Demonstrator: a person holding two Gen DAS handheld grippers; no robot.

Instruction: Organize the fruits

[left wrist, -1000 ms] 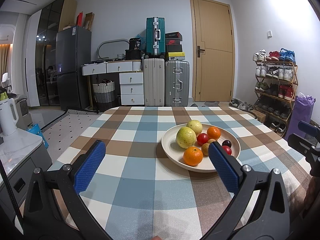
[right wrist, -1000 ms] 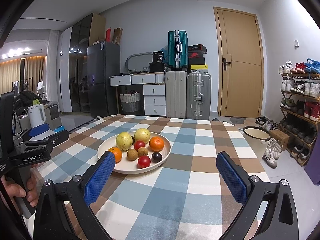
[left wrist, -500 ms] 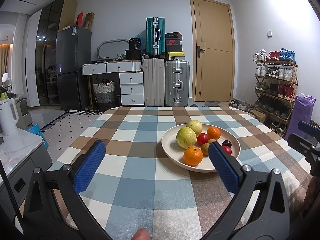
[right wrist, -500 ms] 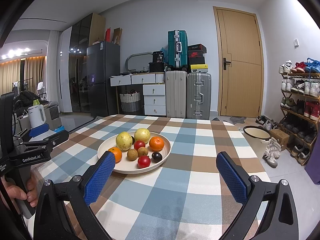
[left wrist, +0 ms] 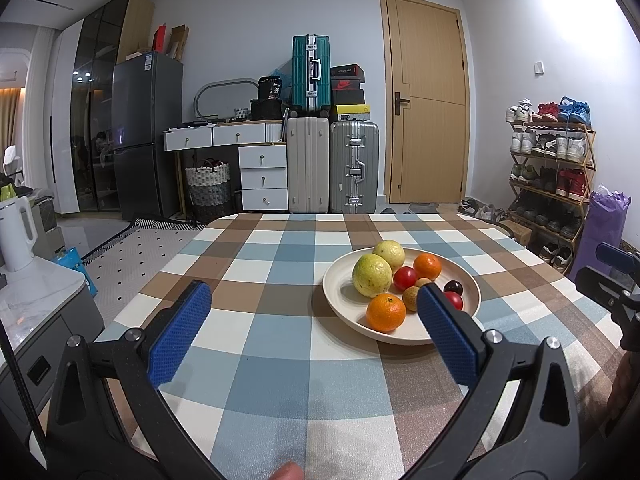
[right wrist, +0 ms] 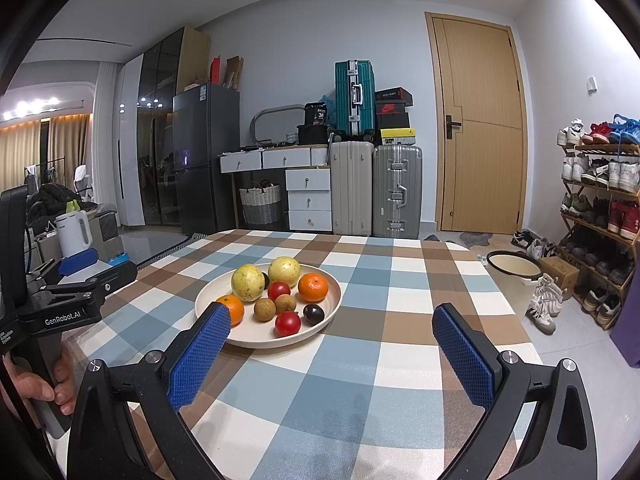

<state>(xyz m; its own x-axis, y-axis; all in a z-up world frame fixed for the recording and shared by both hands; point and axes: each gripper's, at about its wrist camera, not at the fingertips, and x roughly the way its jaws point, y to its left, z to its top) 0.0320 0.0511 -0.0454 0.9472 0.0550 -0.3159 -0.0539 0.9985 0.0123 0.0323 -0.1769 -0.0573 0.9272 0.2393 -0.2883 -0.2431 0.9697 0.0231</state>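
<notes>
A cream plate (left wrist: 344,304) (right wrist: 324,320) on the checked tablecloth holds two yellow-green guavas (left wrist: 372,275) (right wrist: 248,282), two oranges (left wrist: 386,312) (right wrist: 313,287), red tomatoes (right wrist: 287,323), brown longans (right wrist: 265,309) and a dark plum (right wrist: 313,313). My left gripper (left wrist: 314,316) is open and empty, hovering above the table just left of the plate. My right gripper (right wrist: 330,336) is open and empty, near the plate's right front. Each gripper shows at the edge of the other's view.
The checked table (left wrist: 280,360) stretches ahead. A white kettle (left wrist: 16,236) stands on a side counter at left. A cream bin (right wrist: 514,266) sits on the floor right of the table. Suitcases (left wrist: 308,164), drawers and a shoe rack (left wrist: 552,168) line the back.
</notes>
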